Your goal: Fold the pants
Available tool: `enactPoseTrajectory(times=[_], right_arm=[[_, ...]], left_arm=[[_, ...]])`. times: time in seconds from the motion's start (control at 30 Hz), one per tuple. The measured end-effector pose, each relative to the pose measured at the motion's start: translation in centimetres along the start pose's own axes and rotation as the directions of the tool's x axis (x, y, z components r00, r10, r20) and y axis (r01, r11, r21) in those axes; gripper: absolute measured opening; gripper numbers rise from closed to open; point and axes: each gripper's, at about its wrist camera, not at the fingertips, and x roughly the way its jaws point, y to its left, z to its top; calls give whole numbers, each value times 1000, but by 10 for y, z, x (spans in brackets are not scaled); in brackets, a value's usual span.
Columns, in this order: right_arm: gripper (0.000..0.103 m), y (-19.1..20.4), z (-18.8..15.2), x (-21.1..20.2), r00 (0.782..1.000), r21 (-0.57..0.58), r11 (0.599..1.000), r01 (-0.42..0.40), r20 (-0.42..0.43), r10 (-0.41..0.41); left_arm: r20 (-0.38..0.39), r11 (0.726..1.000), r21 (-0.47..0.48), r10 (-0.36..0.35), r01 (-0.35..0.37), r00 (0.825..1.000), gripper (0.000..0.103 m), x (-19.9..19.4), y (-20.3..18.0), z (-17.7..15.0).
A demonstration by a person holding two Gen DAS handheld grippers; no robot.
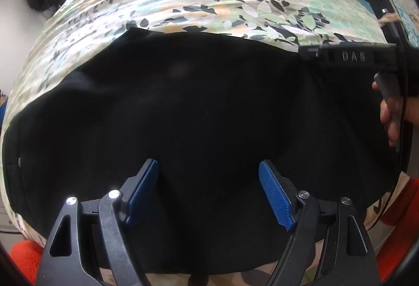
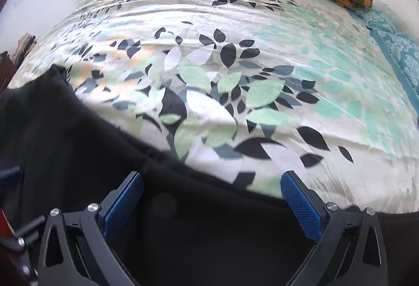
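left tool [image 1: 209, 191], right tool [image 2: 212, 199] tilted down over black pants [image 1: 196, 102], both released, seemingly untouching.

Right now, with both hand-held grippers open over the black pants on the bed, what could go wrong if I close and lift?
1. The pants are uniformly dark, so edges and layers are hard to tell apart; the left hand-held gripper may pinch one layer only.
2. The right hand-held gripper hovers near the pants' edge beside the leaf-print sheet; it could catch the sheet too.
3. The two grippers are close together, so they might collide.
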Motion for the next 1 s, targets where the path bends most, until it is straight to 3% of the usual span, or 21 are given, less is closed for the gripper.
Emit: enactPoseTrajectory(times=[0.07,0.13,0.2,0.33,0.43,0.47,0.53,0.6,0.7,0.8,0.9,1.0], right_arm=[[98,-19,12,-18,996,76,995,70,40,-74],[98,-39,10,-45,994,114,993,26,104,-38],[98,-55,-5,-68,995,119,993,-20,103,8],[98,-63,-70,-91,987,109,981,-161,48,156],[98,-60,-120,-69,995,46,996,-77,-56,80],[98,-67,-130,-66,998,37,998,-56,-25,57],[98,-82,-130,-69,998,37,999,-11,62,8],[99,-105,-116,-63,995,75,995,66,66,-71],[102,-153,-105,-62,995,179,984,20,88,-36],[102,-188,-99,-86,993,283,957,63,81,-90],[102,-221,-109,-122,988,401,915,-34,154,-31],[102,-240,-120,-121,999,436,900,-4,50,-20]], left_arm=[[22,1000,-25,7,-6,1000,81,-6,12,2],[44,998,-65,0,3,999,81,-10,25,6],[57,995,-98,-13,19,998,81,-8,34,11],[51,991,-119,74,-68,996,83,13,48,16],[75,981,-187,66,-51,995,91,28,70,18],[69,976,-210,70,-54,995,91,28,76,20],[42,968,-237,96,-84,995,91,24,81,24],[25,964,-249,105,-95,994,89,17,83,23],[36,971,-224,90,-80,995,90,3,80,13],[57,979,-194,78,-65,995,90,-14,75,0],[77,986,-157,74,-61,994,90,-23,70,-11],[50,986,-116,123,-117,991,90,-8,68,-12]])
